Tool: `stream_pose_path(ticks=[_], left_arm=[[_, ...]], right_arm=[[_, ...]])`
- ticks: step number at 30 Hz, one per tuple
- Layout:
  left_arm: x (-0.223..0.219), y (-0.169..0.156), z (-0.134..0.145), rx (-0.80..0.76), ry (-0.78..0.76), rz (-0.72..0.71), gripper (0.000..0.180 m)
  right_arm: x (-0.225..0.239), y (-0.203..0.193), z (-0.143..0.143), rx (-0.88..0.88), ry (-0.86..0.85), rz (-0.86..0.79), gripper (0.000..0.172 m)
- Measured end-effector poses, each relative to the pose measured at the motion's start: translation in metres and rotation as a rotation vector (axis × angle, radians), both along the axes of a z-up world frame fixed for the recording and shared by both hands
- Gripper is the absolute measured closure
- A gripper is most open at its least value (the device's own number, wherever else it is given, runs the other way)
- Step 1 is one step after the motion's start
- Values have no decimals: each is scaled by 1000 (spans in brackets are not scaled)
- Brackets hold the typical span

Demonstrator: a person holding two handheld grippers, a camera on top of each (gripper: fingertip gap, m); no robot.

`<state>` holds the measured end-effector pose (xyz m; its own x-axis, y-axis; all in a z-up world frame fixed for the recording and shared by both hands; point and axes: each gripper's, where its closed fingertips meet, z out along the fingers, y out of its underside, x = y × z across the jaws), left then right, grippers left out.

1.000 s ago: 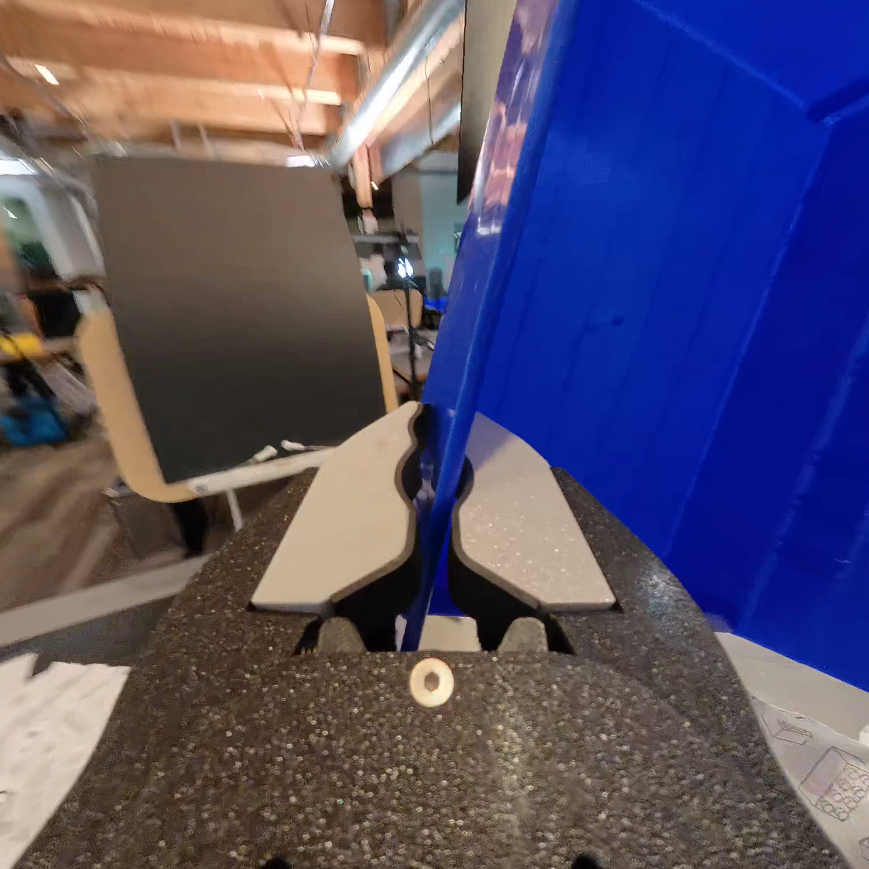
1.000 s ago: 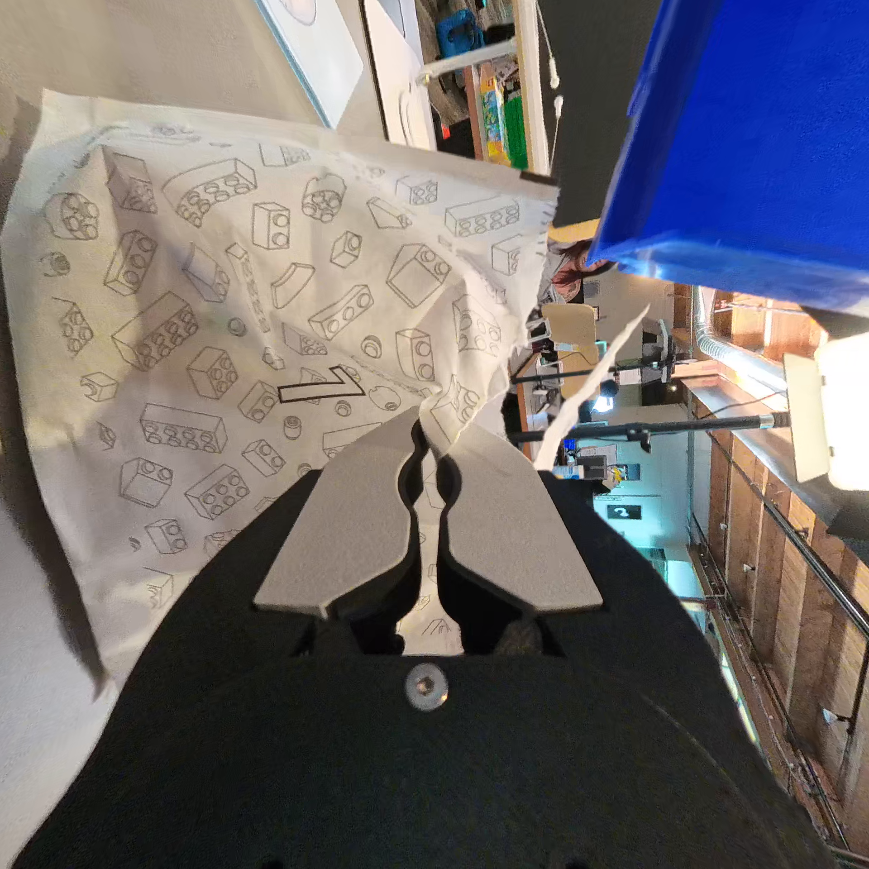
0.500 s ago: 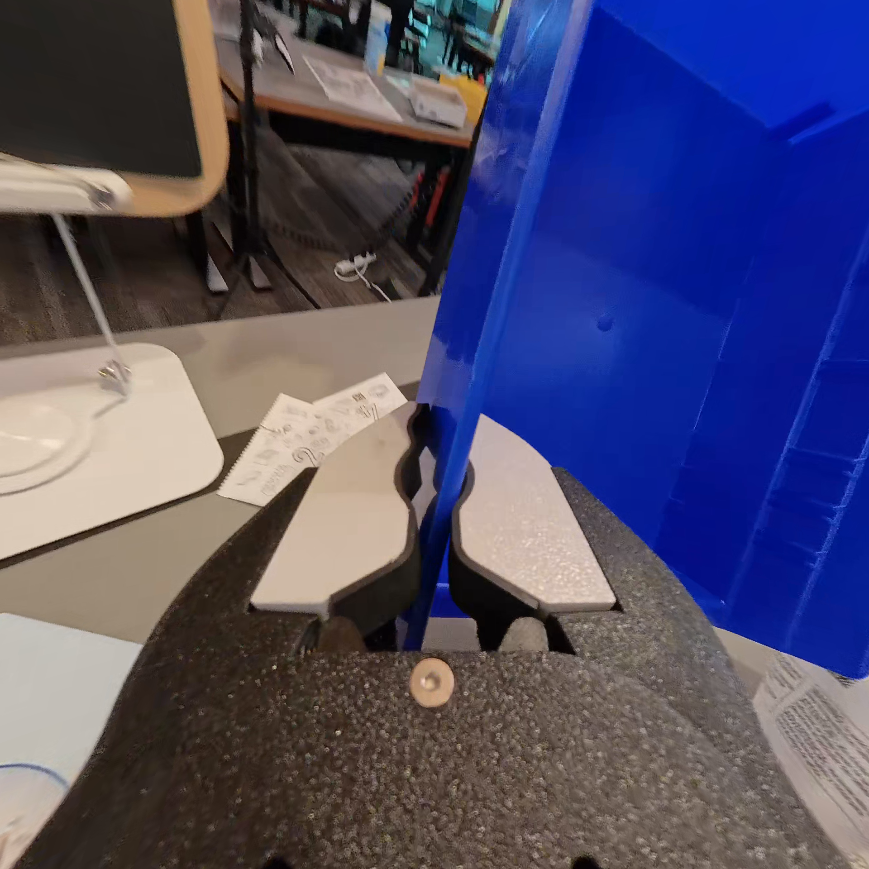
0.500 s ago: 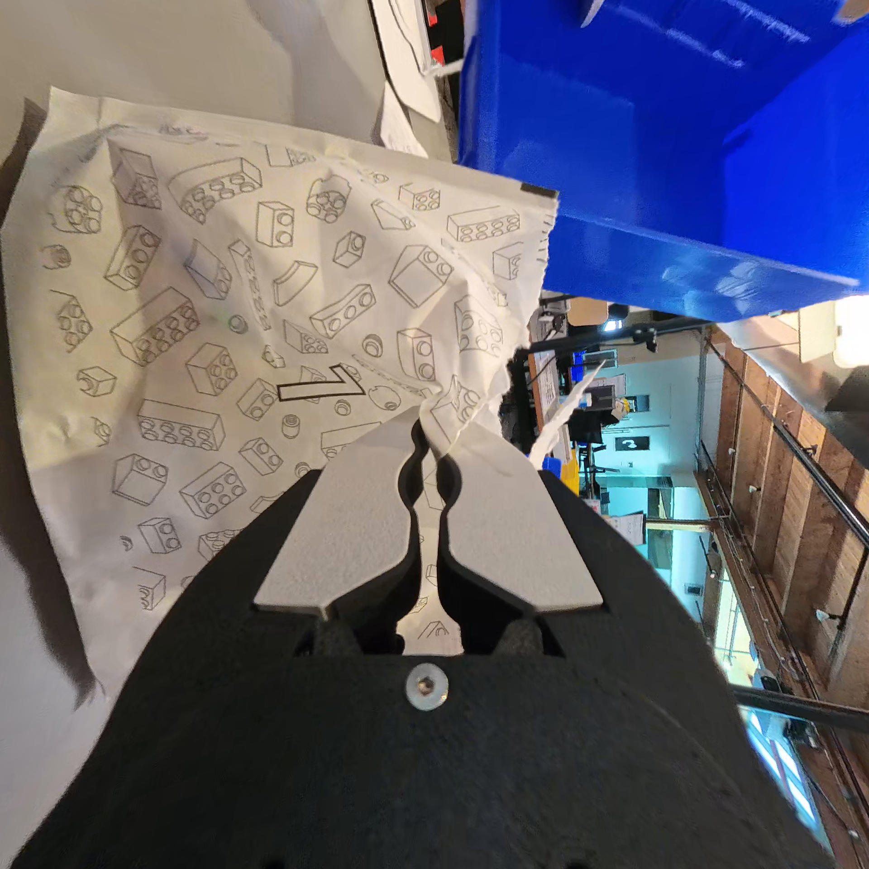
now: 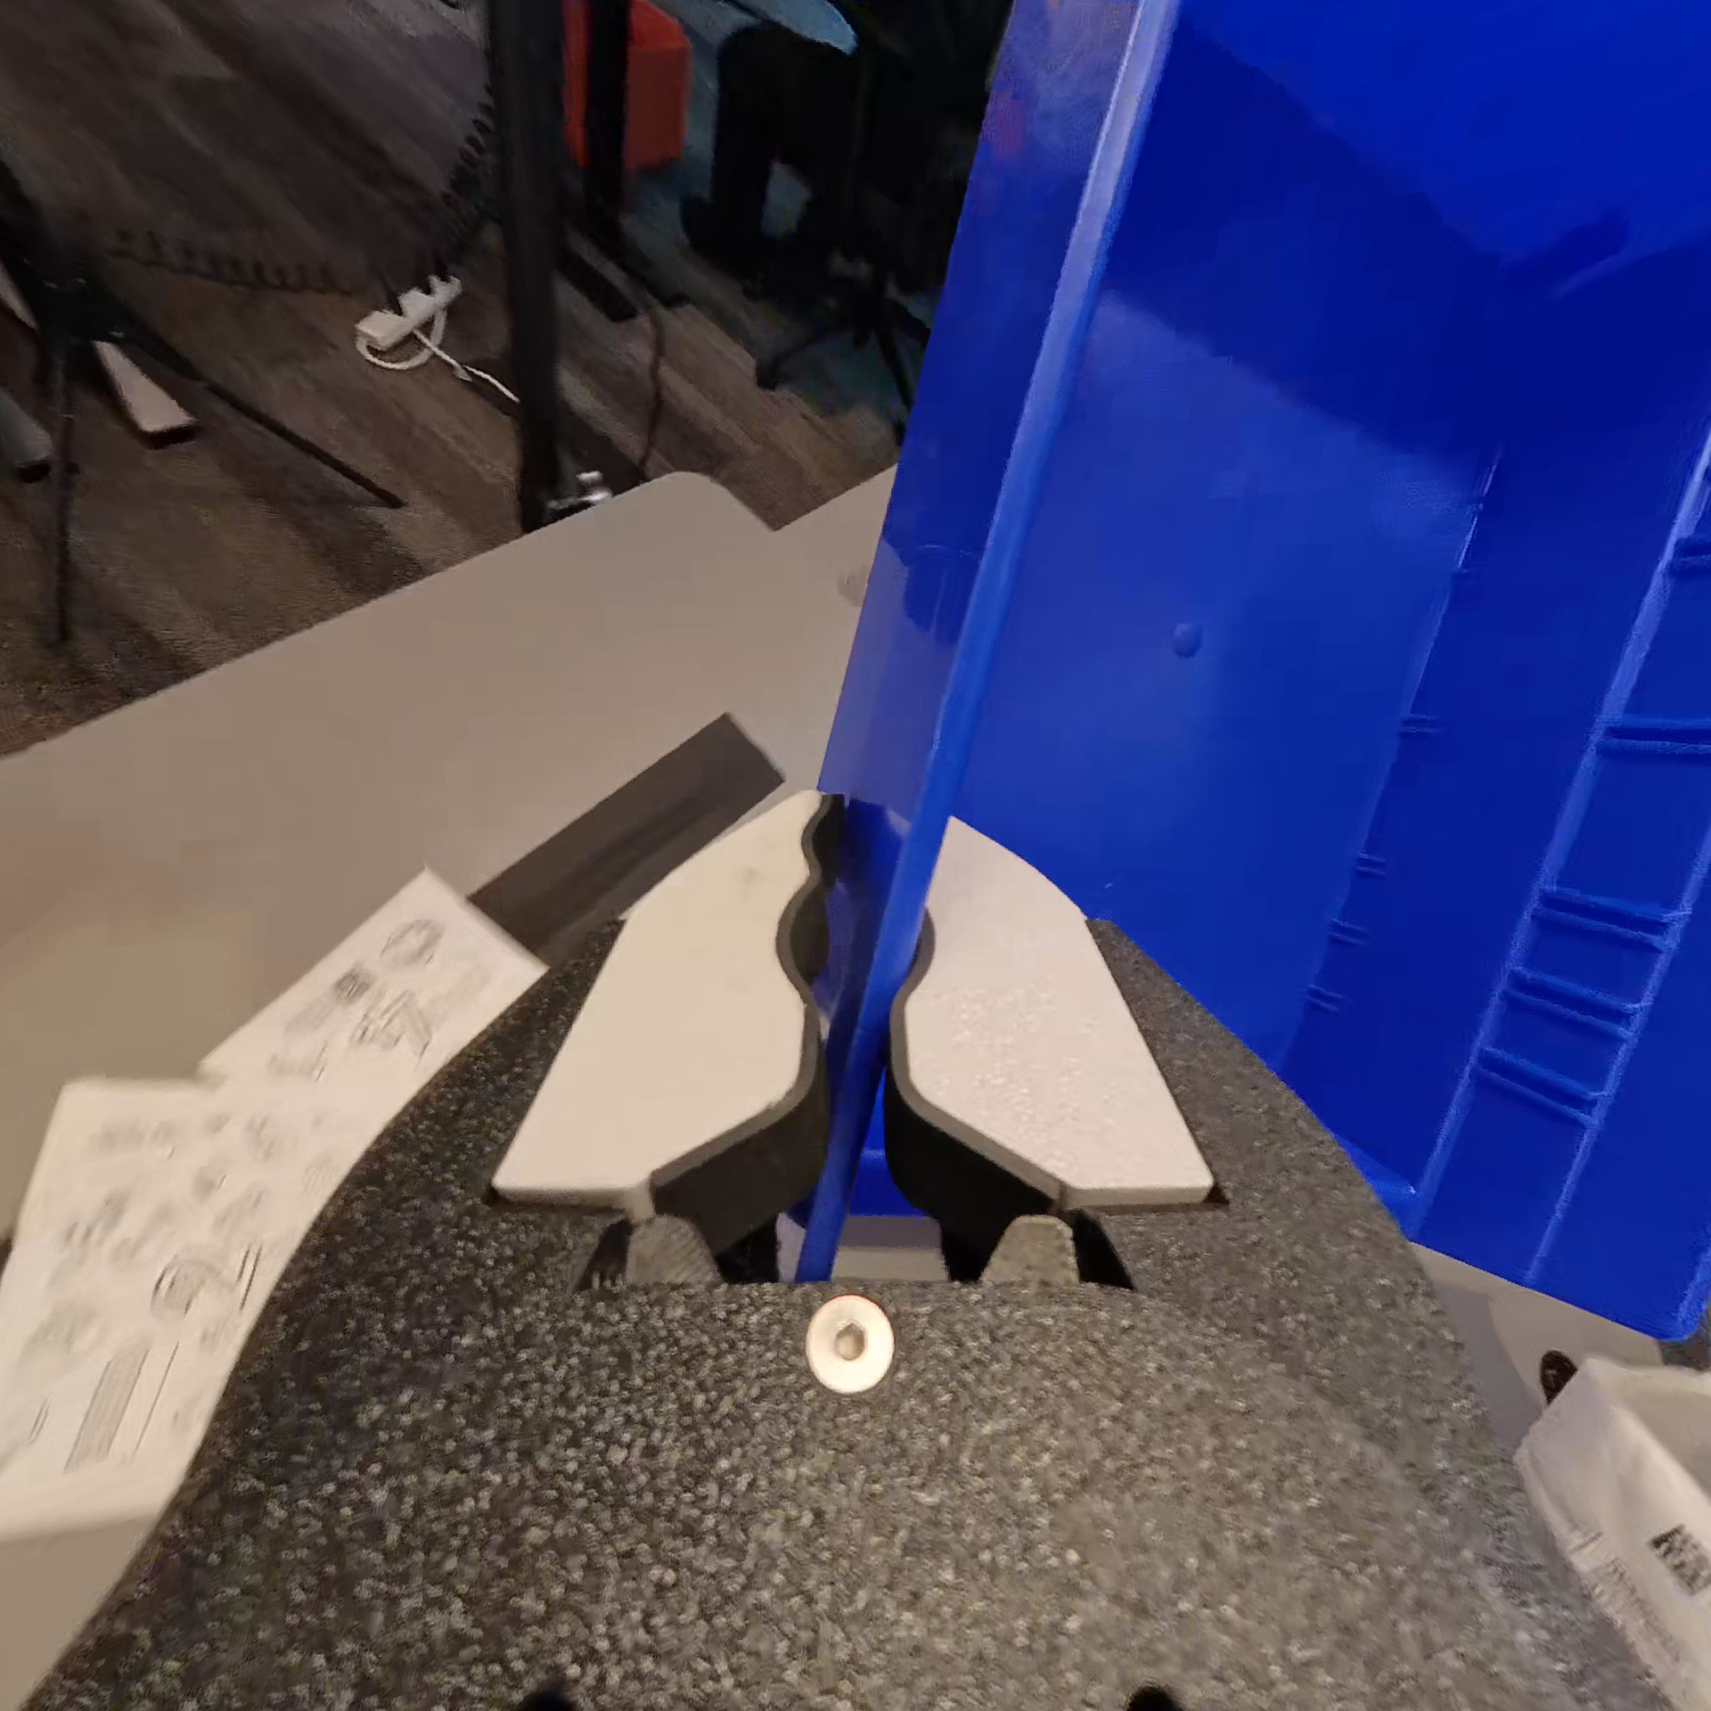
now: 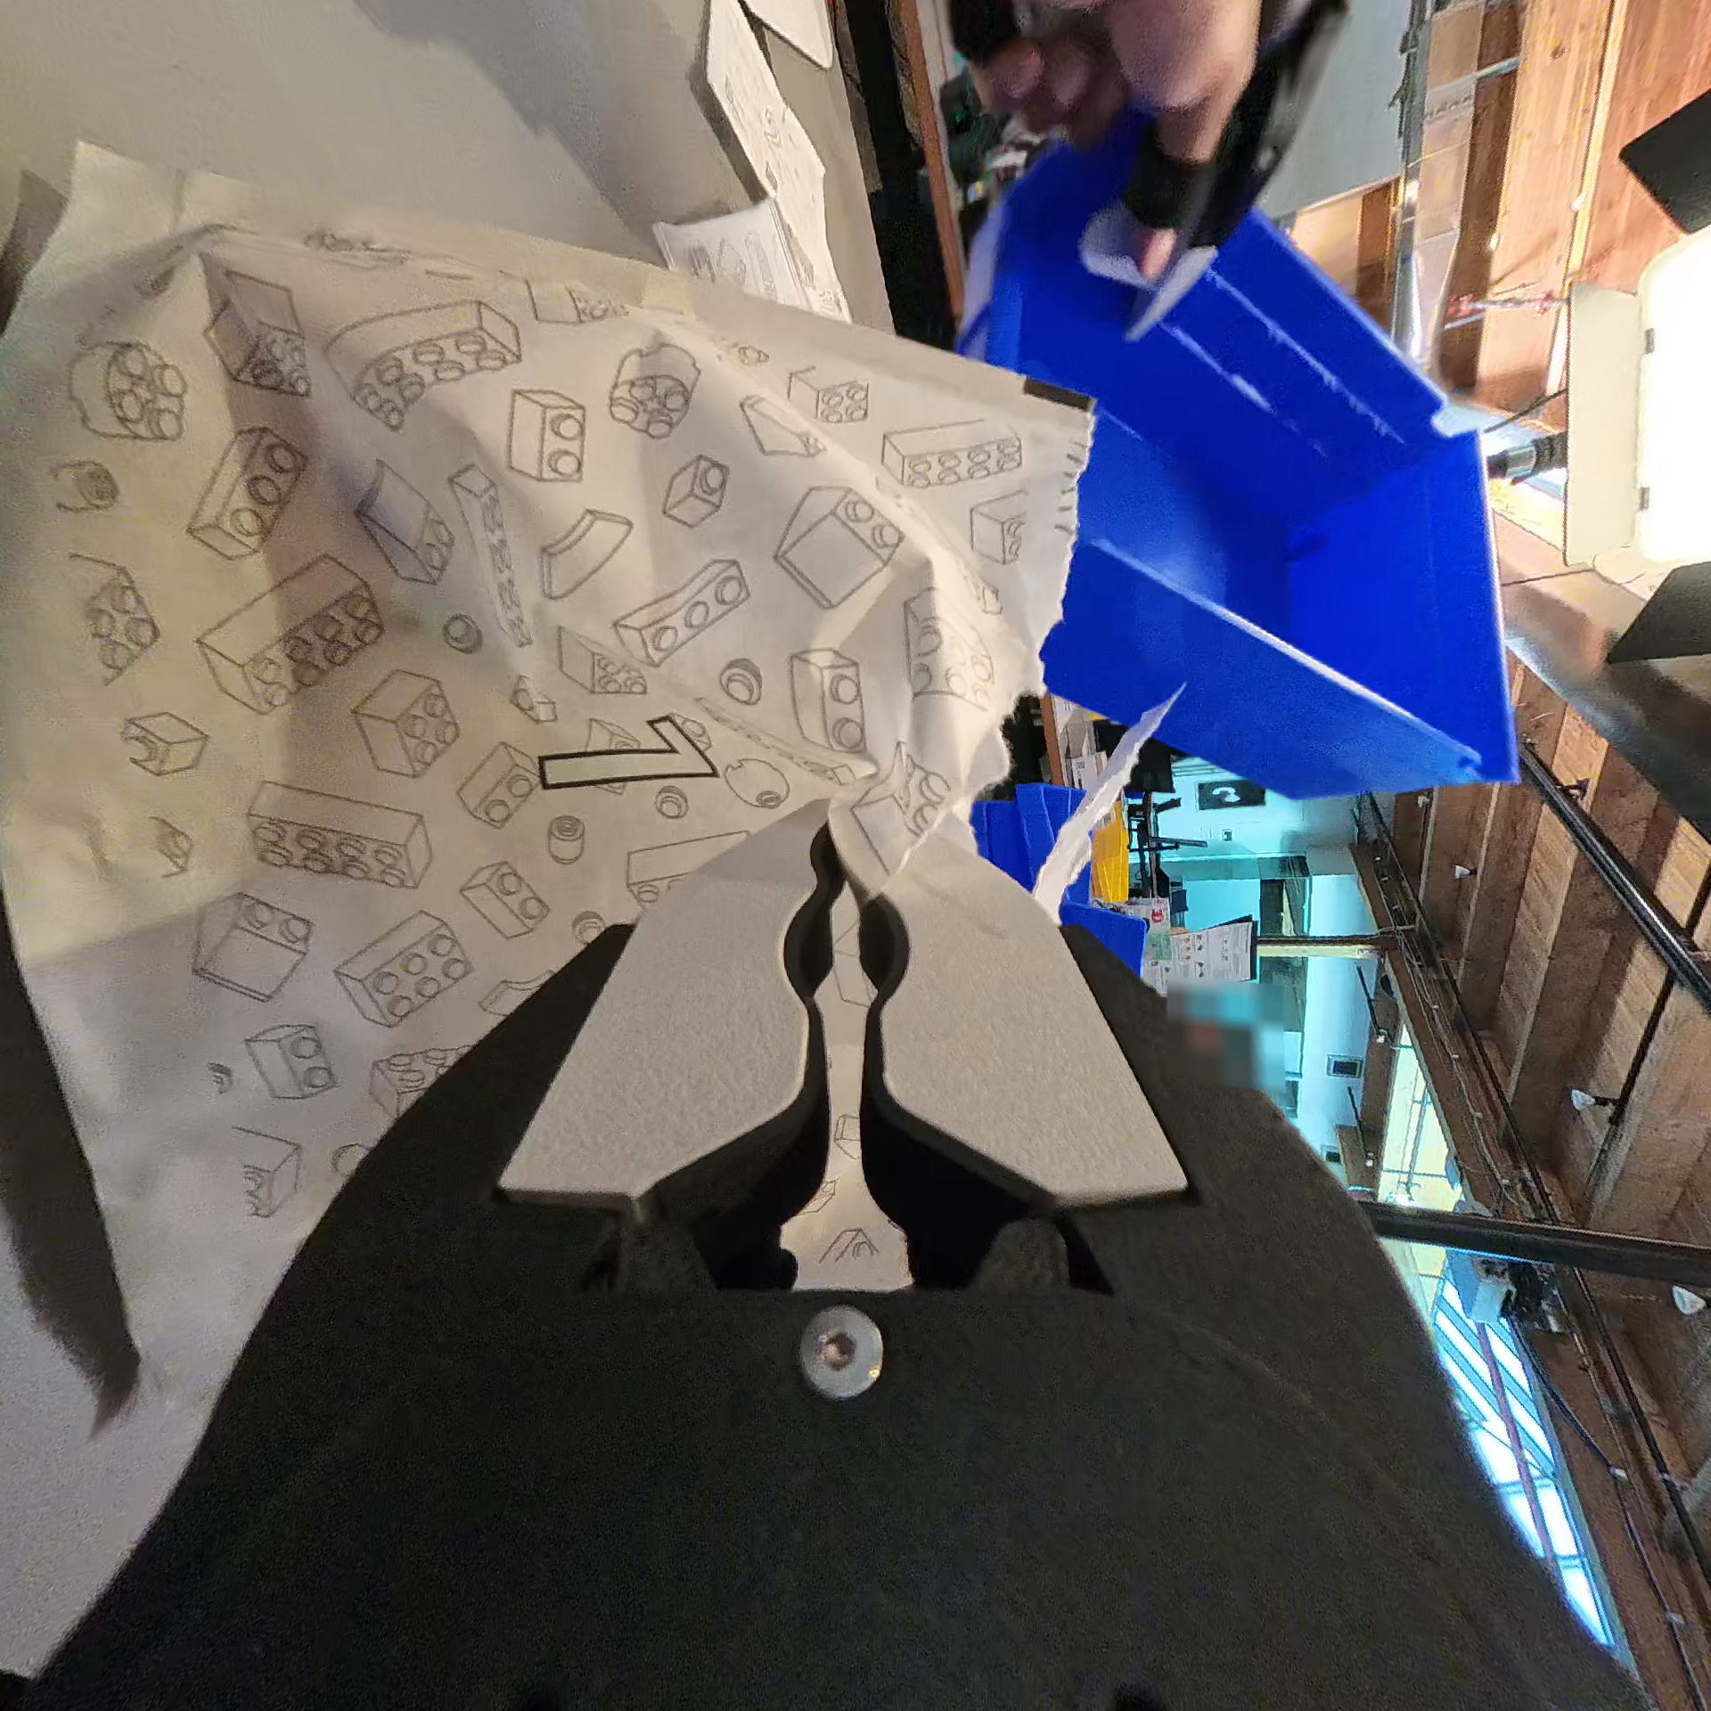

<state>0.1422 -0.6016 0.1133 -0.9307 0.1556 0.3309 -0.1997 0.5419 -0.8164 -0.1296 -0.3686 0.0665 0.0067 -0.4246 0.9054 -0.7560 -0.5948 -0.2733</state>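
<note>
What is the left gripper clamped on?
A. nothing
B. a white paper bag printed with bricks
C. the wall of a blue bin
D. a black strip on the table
C: in the left wrist view, the left gripper has its fingers closed on the edge of the blue bin wall.

A grey tabletop [image 5: 518, 667] carries printed paper sheets [image 5: 278, 1092] at its near left, a dark strip [image 5: 630, 833] just beyond them, and a white packet [image 5: 1639, 1500] at near right.
</note>
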Motion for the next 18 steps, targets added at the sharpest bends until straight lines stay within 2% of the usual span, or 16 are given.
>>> stream_pose_path(ticks=[3,10,13,18], left_arm=[[-25,-57,11,54,-41,-68,172],[-54,-190,34,110,-272,-115,172],[-75,-235,37,128,-305,-183,171],[-128,-290,33,189,-251,-344,171]], right_arm=[[-5,-4,-1,12,0,-11,172],[-22,-23,-7,54,18,-83,172],[-28,-33,-11,74,35,-116,172],[-40,-51,-18,98,50,-185,172]])
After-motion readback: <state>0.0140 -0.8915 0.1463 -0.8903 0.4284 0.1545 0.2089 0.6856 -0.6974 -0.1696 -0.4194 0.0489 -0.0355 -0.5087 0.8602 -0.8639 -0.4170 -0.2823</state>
